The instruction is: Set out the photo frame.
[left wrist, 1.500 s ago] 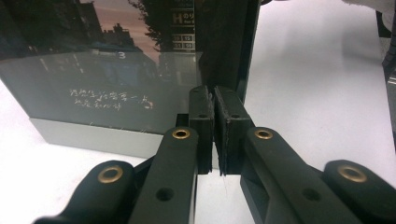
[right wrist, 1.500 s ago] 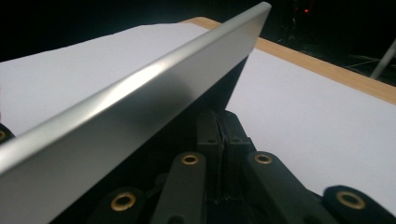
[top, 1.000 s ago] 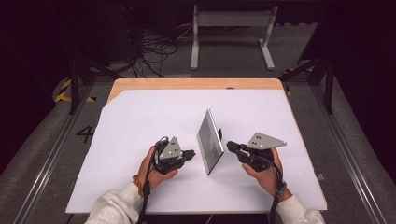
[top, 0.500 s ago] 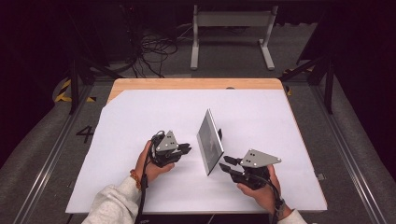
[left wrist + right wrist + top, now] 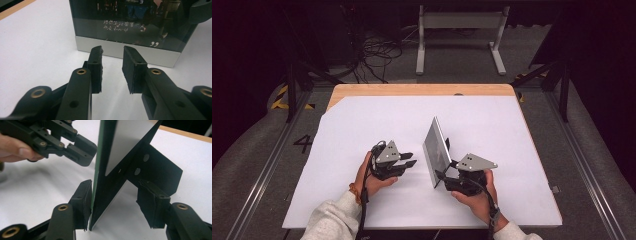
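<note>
A standing picture frame (image 5: 438, 152) with a dark glossy front and a silver lower border rests upright on the white table sheet (image 5: 362, 125). In the left gripper view its front (image 5: 130, 25) faces me. My left gripper (image 5: 411, 159) points at that front from the left. Its jaws (image 5: 112, 53) have just been opening; they are open with nothing between them. My right gripper (image 5: 443, 175) is at the frame's near edge. Its jaws (image 5: 115, 185) have just been opening and now straddle the frame's edge (image 5: 100, 170) and black back stand (image 5: 160, 170). The right pad stands apart from the stand.
A strip of bare wooden tabletop (image 5: 422, 90) shows along the far edge. Beyond it on the floor are a grey metal stand (image 5: 459, 30) and loose cables (image 5: 377, 55). Rails run along both sides of the table.
My right gripper has come nearer to the person, to the frame's near edge, and its jaws have parted. The left gripper's jaws have opened a little; that hand has stayed put.
</note>
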Motion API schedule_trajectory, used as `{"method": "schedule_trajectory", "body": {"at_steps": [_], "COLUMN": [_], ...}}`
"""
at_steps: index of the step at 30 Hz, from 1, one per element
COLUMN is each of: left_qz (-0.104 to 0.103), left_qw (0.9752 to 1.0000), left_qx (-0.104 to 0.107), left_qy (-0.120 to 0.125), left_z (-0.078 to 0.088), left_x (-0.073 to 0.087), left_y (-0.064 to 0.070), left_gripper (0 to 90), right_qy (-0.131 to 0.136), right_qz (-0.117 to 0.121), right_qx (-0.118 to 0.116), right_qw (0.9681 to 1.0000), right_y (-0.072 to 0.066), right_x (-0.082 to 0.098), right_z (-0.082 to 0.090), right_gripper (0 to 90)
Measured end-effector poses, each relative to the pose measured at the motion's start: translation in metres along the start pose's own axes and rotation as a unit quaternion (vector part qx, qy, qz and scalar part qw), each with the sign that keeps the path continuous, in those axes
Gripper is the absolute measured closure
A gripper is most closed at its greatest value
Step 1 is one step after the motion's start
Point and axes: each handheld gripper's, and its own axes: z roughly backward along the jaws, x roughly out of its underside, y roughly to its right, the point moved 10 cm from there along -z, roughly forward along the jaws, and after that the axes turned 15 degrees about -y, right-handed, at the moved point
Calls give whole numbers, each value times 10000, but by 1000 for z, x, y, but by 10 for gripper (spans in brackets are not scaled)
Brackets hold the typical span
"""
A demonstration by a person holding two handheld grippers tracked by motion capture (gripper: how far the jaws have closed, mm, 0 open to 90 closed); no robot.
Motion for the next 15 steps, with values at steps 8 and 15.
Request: {"method": "schedule_trajectory", "body": {"at_steps": [8,15], "left_qz": [114,113], "left_qw": [9999,9999], "left_qx": [-58,-49], "left_qy": [2,-46], "left_z": [0,-5], "left_x": [0,-3], "left_y": [-5,-8], "left_gripper": [672,629], "right_qy": [72,69], "right_qz": [-247,-206], "right_qx": [-12,-31], "right_qw": [9997,9998], "right_y": [-2,3], "right_x": [-2,0], "right_z": [-4,0], "right_gripper": [554,626]}}
